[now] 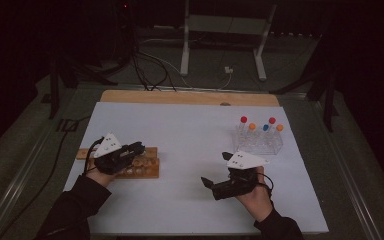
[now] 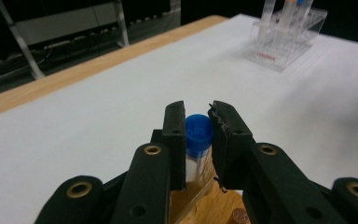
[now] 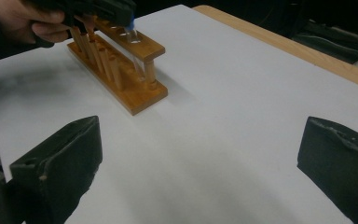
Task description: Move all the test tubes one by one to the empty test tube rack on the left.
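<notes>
Over the wooden rack (image 1: 139, 167) near the mat's (image 1: 190, 135) left edge, the left gripper (image 2: 197, 122) clamps a blue-capped tube (image 2: 198, 134). Right gripper (image 1: 215, 175), jaws wide apart and holding nothing, hovers over bare mat, well clear of the plastic rack (image 1: 258, 141) behind it.

There is a small red word on the front of the clear plastic rack (image 2: 279, 51) in the left gripper view, but it is too blurry to read.
</notes>
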A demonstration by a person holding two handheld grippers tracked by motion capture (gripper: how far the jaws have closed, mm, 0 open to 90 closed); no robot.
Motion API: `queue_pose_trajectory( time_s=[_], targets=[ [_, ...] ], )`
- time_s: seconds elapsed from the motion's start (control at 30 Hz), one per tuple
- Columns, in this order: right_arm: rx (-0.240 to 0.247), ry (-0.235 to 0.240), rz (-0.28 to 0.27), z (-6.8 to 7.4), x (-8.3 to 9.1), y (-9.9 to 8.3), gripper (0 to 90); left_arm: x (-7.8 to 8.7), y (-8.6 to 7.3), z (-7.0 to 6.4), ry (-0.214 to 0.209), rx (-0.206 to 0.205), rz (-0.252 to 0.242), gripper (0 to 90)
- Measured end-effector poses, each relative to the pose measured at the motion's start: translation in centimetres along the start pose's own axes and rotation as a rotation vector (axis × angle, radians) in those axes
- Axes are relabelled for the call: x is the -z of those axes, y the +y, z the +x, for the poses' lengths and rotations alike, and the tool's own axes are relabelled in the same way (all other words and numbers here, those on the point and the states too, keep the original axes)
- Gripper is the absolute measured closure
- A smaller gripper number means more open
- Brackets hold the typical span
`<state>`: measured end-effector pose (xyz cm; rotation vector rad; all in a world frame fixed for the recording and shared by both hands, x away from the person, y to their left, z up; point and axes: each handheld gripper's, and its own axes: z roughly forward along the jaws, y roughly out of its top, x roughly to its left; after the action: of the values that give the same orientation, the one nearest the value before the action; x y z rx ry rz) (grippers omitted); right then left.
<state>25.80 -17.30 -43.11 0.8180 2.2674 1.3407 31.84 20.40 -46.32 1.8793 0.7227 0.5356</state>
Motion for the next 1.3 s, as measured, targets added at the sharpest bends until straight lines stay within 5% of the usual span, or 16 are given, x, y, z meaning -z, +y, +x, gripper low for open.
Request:
queue_pose_trajectory(
  time_s=[0.23, 0.43, 0.63, 0.83, 1.03, 1.3],
  targets=[
    [-0.012, 0.013, -0.006, -0.3, 0.4, 0.3, 0.0, 0.0, 0.1, 0.3, -0.036, 0.018, 0.010, 74.2],
    [-0.020, -0.021, -0.049, -1.3, 1.7, 1.1, 0.0, 0.8, 0.5, -0.3, -0.062, 0.008, -0.004, 50.3],
    [-0.064, -0.090, -0.100, -4.2, 4.3, 1.9, 0.0, 2.6, 0.7, -1.9, -0.097, 0.002, -0.006, 20.5],
    [-0.110, -0.190, -0.121, -7.1, 6.2, 1.5, 0.0, 3.7, 0.0, -3.2, -0.108, 0.019, -0.015, 6.2],
    [-0.155, -0.284, -0.128, -9.5, 7.1, 0.4, 0.0, 4.8, -1.7, -4.5, -0.121, 0.037, -0.006, 2.9],
    [-0.232, -0.390, -0.090, -12.5, 6.0, -2.6, 12.3, 5.2, -3.6, -5.3, -0.123, 0.041, 0.026, 2.7]
  ],
)
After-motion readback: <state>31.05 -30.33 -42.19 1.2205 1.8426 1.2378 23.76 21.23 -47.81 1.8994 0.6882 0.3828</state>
